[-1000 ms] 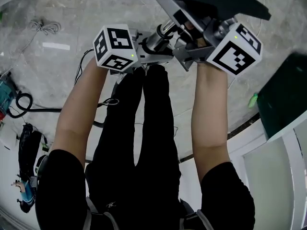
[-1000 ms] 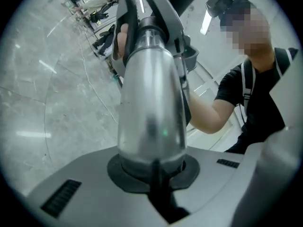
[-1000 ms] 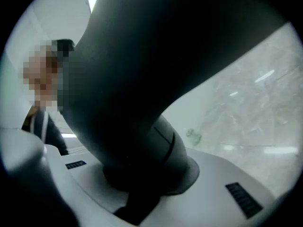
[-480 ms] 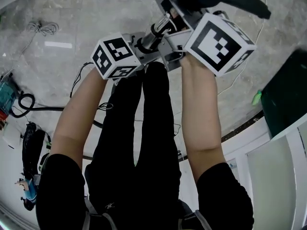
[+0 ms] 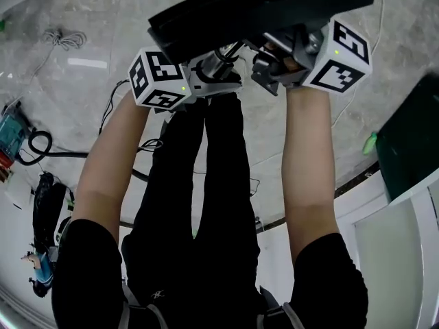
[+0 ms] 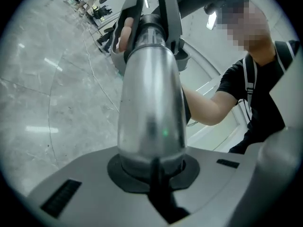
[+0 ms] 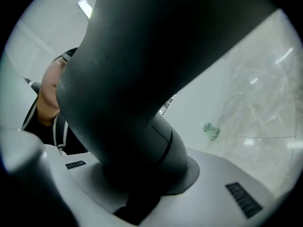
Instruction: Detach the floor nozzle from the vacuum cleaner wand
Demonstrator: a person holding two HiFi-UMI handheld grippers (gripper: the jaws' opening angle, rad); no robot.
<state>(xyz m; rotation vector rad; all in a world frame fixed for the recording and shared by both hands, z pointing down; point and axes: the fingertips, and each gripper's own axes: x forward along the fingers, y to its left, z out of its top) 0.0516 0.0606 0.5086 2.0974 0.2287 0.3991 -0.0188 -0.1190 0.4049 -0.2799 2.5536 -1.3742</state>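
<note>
The black floor nozzle [image 5: 260, 9] hangs across the top of the head view, lifted off the floor. Its thick black neck [image 7: 142, 103] fills the right gripper view, and my right gripper [image 7: 142, 188] is shut on it. The silver wand [image 6: 151, 103] runs away from my left gripper [image 6: 154, 167], which is shut around its near end. In the head view the wand [image 5: 218, 59] shows as a short silver piece between the left gripper [image 5: 212, 70] and the right gripper [image 5: 271, 64]. Another person's hand [image 6: 124, 32] holds the wand's far end.
A person in a black shirt [image 6: 255, 93] stands to the right of the wand. My own black-clad legs [image 5: 199, 204] are below the grippers. On the floor lie a white cord [image 5: 63, 38], black cables [image 5: 34, 149] and a green object [image 5: 367, 142]. A dark panel [image 5: 411, 142] and white frame [image 5: 384, 211] stand at right.
The nozzle has swung round and now spreads broadly over both grippers. The right gripper has turned and shifted back to the right. The left gripper has barely moved.
</note>
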